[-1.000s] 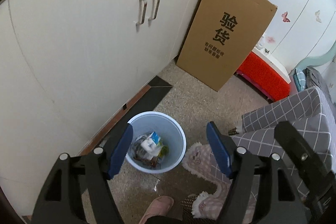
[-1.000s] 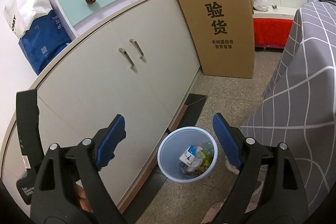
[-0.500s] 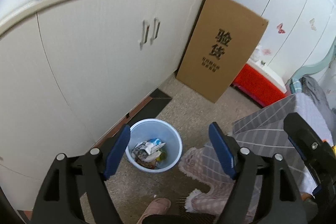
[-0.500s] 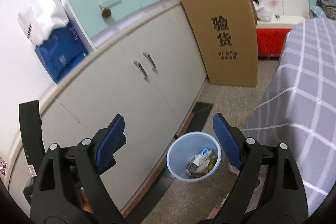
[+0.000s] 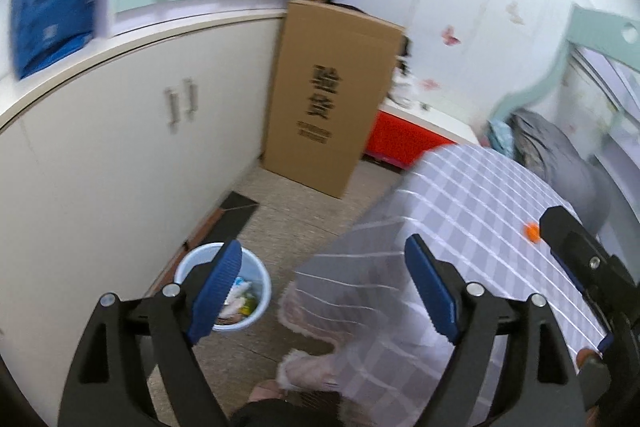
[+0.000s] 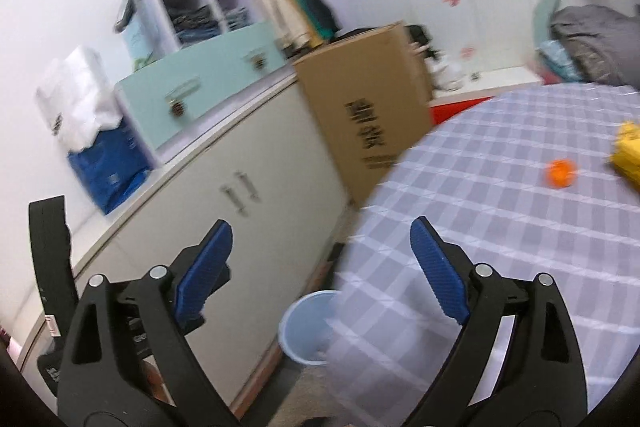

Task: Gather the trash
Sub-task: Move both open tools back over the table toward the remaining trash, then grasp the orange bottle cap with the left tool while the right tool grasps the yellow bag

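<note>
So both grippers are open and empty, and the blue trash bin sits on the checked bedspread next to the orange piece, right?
Not quite. The blue trash bin stands on the floor beside the white cabinet, as the left wrist view shows. The rest holds: both grippers are open and empty, and the orange piece lies on the checked bedspread.

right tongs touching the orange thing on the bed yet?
Apart. In the right wrist view the right tongs are open and empty, and a wide stretch of checked bedcover lies between their fingers and the orange thing.

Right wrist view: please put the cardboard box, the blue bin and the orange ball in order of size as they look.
1. cardboard box
2. blue bin, partly hidden behind the checked cloth
3. orange ball
</note>
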A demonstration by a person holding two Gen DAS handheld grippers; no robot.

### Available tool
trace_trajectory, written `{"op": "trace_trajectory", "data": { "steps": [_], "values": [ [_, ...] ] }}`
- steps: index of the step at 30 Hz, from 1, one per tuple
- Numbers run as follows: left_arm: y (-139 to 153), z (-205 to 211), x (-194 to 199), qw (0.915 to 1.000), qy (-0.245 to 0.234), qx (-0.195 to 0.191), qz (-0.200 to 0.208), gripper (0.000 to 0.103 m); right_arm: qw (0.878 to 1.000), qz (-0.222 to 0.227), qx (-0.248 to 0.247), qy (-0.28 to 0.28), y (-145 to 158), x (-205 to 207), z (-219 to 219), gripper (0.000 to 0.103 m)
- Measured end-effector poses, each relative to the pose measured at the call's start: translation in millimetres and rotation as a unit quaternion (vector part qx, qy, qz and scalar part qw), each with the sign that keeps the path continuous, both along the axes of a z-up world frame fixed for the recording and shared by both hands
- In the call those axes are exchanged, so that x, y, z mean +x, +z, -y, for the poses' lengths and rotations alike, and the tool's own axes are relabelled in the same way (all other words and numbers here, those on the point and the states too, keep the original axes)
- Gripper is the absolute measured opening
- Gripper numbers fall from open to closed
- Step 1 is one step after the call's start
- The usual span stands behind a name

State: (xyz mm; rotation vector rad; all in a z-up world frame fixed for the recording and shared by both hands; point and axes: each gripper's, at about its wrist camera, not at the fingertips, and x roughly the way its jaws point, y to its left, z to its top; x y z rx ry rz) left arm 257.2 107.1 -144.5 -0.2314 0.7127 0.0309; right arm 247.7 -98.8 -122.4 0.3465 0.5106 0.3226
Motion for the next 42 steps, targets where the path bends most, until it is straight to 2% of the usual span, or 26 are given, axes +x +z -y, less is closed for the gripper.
{"op": "trace_trajectory", "data": {
  "steps": [4,8,12,18,25,30,33,34,35,36,39,41,42],
  "values": [
    [4,56,5,0.9987,-0.048,0.012,-0.010,0.082,0.999,-0.006,-0.013,-0.037,5,-8,57,0.090],
    [3,116,14,0.9937,-0.107,0.025,-0.023,0.083,0.995,-0.011,-0.051,-0.086,6,-15,115,0.092],
    [-1,161,27,0.9880,-0.143,0.046,-0.038,0.084,0.988,-0.035,-0.091,-0.119,2,-14,158,0.094],
    [-10,213,47,0.9792,-0.177,0.082,-0.055,0.084,0.977,-0.090,-0.143,-0.128,-15,2,203,0.096],
    [-24,247,77,0.9708,-0.200,0.109,-0.074,0.084,0.966,-0.134,-0.194,-0.105,-37,38,220,0.097],
    [-30,259,94,0.9675,-0.209,0.115,-0.084,0.084,0.963,-0.156,-0.199,-0.096,-50,62,228,0.097],
    [-32,269,103,0.9660,-0.213,0.119,-0.085,0.084,0.966,-0.162,-0.179,-0.093,-53,75,235,0.096],
    [-33,272,105,0.9656,-0.214,0.122,-0.083,0.084,0.967,-0.163,-0.171,-0.094,-53,77,237,0.093],
    [-34,276,108,0.9648,-0.217,0.124,-0.082,0.084,0.969,-0.165,-0.161,-0.095,-53,80,240,0.080],
    [-35,278,110,0.9641,-0.220,0.124,-0.082,0.084,0.969,-0.168,-0.154,-0.096,-54,82,241,0.073],
    [-37,283,117,0.9636,-0.226,0.117,-0.082,0.083,0.972,-0.173,-0.130,-0.097,-55,85,248,0.073],
    [-38,285,119,0.9638,-0.230,0.112,-0.077,0.073,0.973,-0.173,-0.118,-0.095,-55,85,252,0.073],
    [-40,287,121,0.9632,-0.230,0.114,-0.081,0.061,0.973,-0.174,-0.115,-0.095,-55,85,252,0.073]
  ]
}}
